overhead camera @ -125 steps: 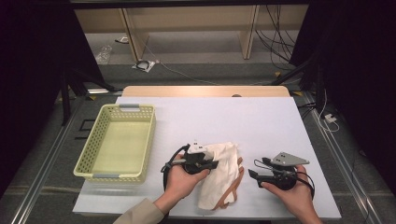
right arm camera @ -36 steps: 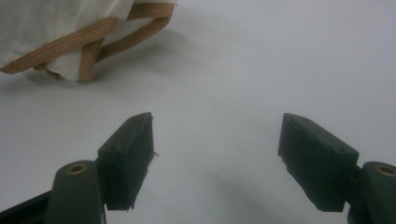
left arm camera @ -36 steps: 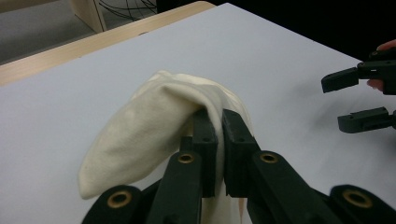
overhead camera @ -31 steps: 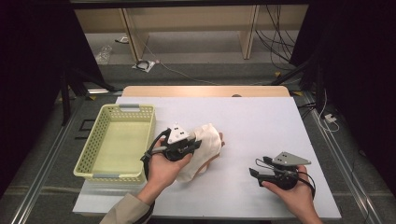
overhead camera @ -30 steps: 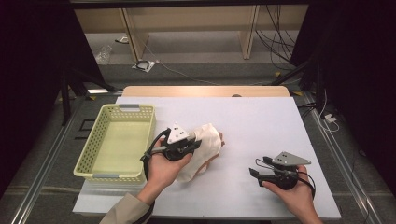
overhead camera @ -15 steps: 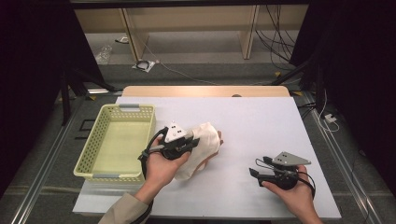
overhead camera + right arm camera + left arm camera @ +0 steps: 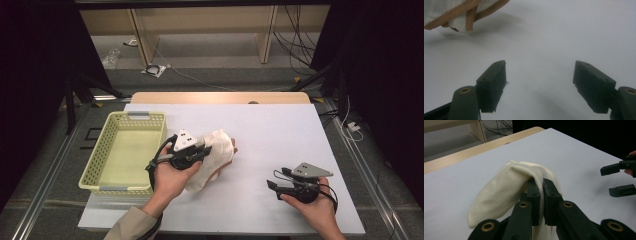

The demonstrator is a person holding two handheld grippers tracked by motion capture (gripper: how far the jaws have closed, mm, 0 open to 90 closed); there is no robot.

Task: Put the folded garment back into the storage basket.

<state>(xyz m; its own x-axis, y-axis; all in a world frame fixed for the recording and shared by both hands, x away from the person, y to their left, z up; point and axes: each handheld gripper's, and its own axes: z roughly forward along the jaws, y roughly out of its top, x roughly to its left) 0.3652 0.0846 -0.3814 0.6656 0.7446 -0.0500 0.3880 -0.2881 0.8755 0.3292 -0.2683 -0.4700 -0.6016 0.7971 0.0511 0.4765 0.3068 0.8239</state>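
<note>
Centrally in the high view, the left gripper (image 7: 200,150) has its fingers (image 7: 534,192) closed on a fold of the cream cloth bag (image 7: 212,155), bunched on the white table (image 7: 280,130) just right of the yellow basket (image 7: 100,160). Lower right, the right gripper (image 7: 275,187) holds its fingers (image 7: 492,82) wide apart on nothing, well apart from the bag, with bare table between them and toward the far edge.
</note>
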